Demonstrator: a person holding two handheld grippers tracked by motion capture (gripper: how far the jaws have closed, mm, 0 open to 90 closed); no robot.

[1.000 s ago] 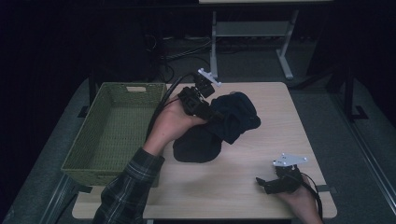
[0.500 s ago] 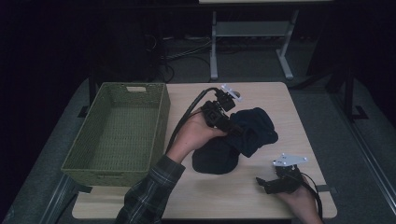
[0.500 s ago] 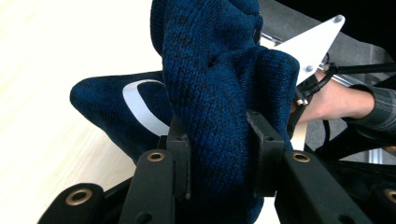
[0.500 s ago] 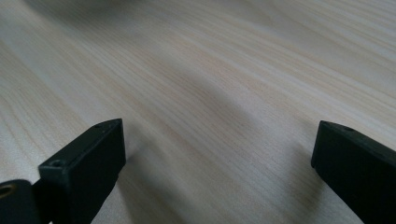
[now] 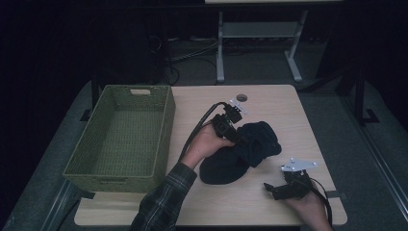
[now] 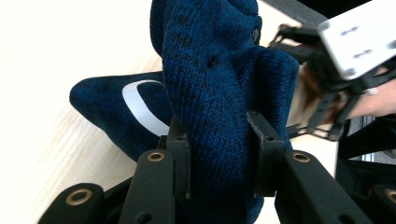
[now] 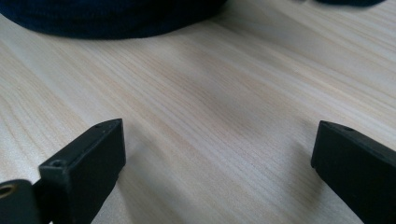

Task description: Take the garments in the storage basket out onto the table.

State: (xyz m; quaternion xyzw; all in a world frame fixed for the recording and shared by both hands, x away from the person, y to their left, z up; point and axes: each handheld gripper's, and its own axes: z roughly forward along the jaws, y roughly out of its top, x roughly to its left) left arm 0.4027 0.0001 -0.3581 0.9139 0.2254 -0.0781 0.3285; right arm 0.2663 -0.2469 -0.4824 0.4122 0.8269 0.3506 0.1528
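The left tongs clamp a fold of the dark blue knitted garment at centre frame, its bulk trailing toward the lower right, probably nearer the wide-open right tongs than the green woven basket at the left of the wooden worktop.

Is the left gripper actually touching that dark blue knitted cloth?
Touching. In the left gripper view, both fingers press into the knitted cloth bunched between them.

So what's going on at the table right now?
Left gripper clamped on blue knit garment. Right gripper open over bare table. Basket empty; nothing blocking.
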